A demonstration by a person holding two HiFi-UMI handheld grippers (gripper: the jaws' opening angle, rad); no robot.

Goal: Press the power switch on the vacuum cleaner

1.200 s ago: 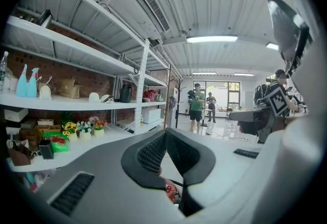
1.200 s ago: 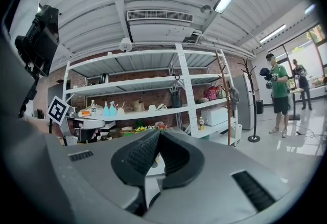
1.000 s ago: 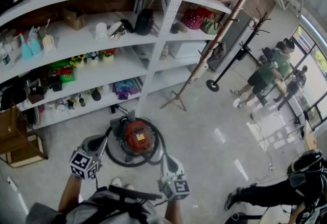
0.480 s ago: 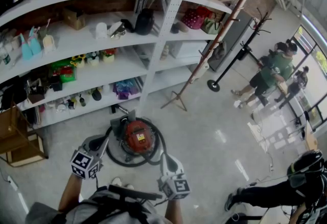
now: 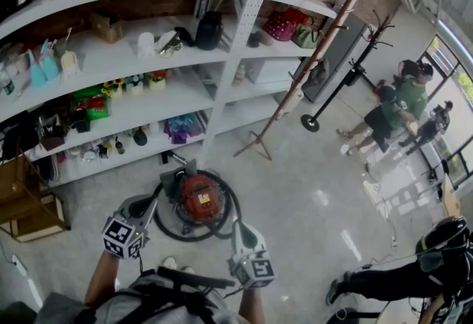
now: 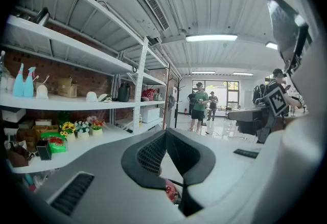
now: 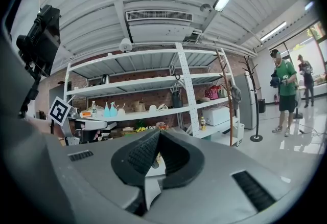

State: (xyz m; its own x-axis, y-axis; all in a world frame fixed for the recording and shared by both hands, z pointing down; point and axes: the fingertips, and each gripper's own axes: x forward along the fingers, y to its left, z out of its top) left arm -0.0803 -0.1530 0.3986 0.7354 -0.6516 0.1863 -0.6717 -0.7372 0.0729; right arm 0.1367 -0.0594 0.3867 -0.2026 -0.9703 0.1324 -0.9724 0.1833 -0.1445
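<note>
The vacuum cleaner (image 5: 201, 199) has a round red body with a black hose coiled around it, and stands on the pale floor in front of the shelves. In the head view my left gripper (image 5: 142, 206) hangs just left of it, and my right gripper (image 5: 239, 226) is near its right side, both above the floor. Each gripper's jaws meet at the tips with nothing held. The left gripper (image 6: 165, 137) view shows a sliver of the red vacuum (image 6: 171, 191) below the jaws. The right gripper (image 7: 157, 136) view looks toward the shelves. No switch can be made out.
White shelving (image 5: 177, 93) full of small items runs along the back. A wooden coat rack (image 5: 295, 86) and a black one (image 5: 347, 71) stand to the right. People (image 5: 395, 108) stand far right, another person (image 5: 414, 271) is at lower right. A wooden crate (image 5: 26, 204) sits left.
The people at the far right have shifted slightly. Both grippers and the vacuum cleaner stay where they were.
</note>
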